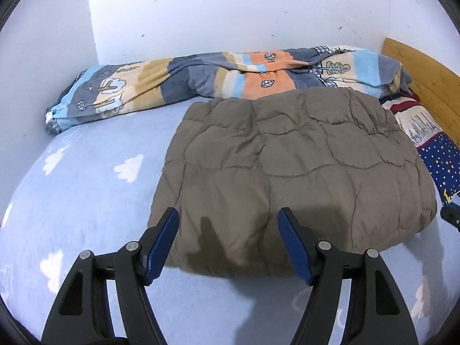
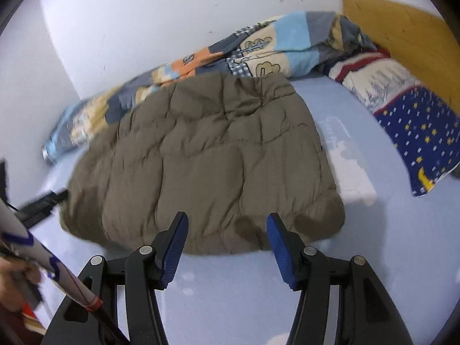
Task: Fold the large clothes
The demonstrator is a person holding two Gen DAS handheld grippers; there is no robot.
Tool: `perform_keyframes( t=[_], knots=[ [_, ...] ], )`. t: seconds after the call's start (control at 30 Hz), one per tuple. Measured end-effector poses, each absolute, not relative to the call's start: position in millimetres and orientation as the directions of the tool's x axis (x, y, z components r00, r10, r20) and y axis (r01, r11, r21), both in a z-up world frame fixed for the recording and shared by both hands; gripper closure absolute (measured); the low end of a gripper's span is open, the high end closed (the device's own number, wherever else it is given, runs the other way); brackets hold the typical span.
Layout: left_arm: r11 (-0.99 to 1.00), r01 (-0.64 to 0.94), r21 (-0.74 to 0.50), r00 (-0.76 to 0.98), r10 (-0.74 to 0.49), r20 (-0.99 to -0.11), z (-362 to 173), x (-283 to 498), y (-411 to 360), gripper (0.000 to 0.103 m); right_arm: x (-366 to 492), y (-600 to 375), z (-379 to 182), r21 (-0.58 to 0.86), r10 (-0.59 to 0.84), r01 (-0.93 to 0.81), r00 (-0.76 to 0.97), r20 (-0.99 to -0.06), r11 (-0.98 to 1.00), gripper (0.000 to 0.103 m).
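Note:
A brown quilted padded jacket (image 1: 290, 172) lies folded into a rough rectangle on the light blue bed sheet (image 1: 86, 189). It also shows in the right wrist view (image 2: 207, 158). My left gripper (image 1: 227, 218) is open and empty, hovering over the jacket's near edge. My right gripper (image 2: 227, 221) is open and empty, above the jacket's near edge toward its right corner. The left gripper's fingers (image 2: 43, 201) show at the left of the right wrist view, by the jacket's left edge. A tip of the right gripper (image 1: 451, 215) shows at the right edge of the left wrist view.
A striped patterned blanket (image 1: 201, 77) lies bunched along the white wall (image 1: 230, 8) behind the jacket. A starry blue pillow (image 2: 402, 115) sits at the right by the wooden headboard (image 2: 402, 28). The person's hand and sleeve (image 2: 23, 261) show at lower left.

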State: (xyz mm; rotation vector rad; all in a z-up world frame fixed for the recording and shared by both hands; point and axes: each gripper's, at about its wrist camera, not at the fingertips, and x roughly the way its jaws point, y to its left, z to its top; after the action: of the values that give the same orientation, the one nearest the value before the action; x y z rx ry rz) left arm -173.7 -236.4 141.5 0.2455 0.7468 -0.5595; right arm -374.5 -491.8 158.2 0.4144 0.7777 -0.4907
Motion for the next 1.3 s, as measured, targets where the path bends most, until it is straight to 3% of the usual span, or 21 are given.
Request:
perform_keyframes(
  t=[0.13,0.27,0.5,0.67,0.8,0.93,1.1,1.3],
  knots=[
    [0.84,0.542,0.027,0.617,-0.376,-0.691,127.5,-167.0,-240.8,0.033,-366.3,-485.8,163.2,0.154,-0.295,0.546,0.643,-0.707,0.823,0.042],
    [0.839,0.53,0.126,0.671,-0.323,-0.668,103.3,-157.1,-251.7,0.033,-347.4,-494.2,147.4,0.111,-0.326,0.541,0.644,-0.692,0.834,0.042],
    [0.835,0.538,0.113,0.598,-0.284,-0.749,69.3,-132.0,-262.4,0.029,-317.2,-527.7,98.6,0.048,-0.315,0.547,0.549,-0.774,0.835,0.042],
    [0.849,0.52,0.093,0.575,-0.268,-0.773,67.1,-126.6,-265.3,0.028,-313.1,-538.8,70.5,0.111,-0.245,0.56,0.522,-0.817,0.821,0.041],
    [0.865,0.484,0.13,0.66,-0.263,-0.704,96.0,-139.0,-265.2,0.028,-316.5,-537.4,86.6,0.113,-0.256,0.581,0.514,-0.819,0.806,0.041],
    [0.862,0.495,0.109,0.722,-0.338,-0.604,122.7,-161.4,-272.8,0.028,-331.8,-525.9,129.0,0.13,-0.314,0.568,0.614,-0.724,0.812,0.041],
    [0.818,0.552,0.163,0.695,-0.343,-0.631,108.9,-169.9,-295.1,0.028,-320.1,-493.8,143.5,0.027,-0.37,0.507,0.663,-0.651,0.861,0.041],
    [0.801,0.56,0.21,0.661,-0.279,-0.697,88.7,-166.9,-307.0,0.028,-303.6,-494.0,111.7,0.021,-0.316,0.479,0.612,-0.725,0.878,0.041]
  ],
)
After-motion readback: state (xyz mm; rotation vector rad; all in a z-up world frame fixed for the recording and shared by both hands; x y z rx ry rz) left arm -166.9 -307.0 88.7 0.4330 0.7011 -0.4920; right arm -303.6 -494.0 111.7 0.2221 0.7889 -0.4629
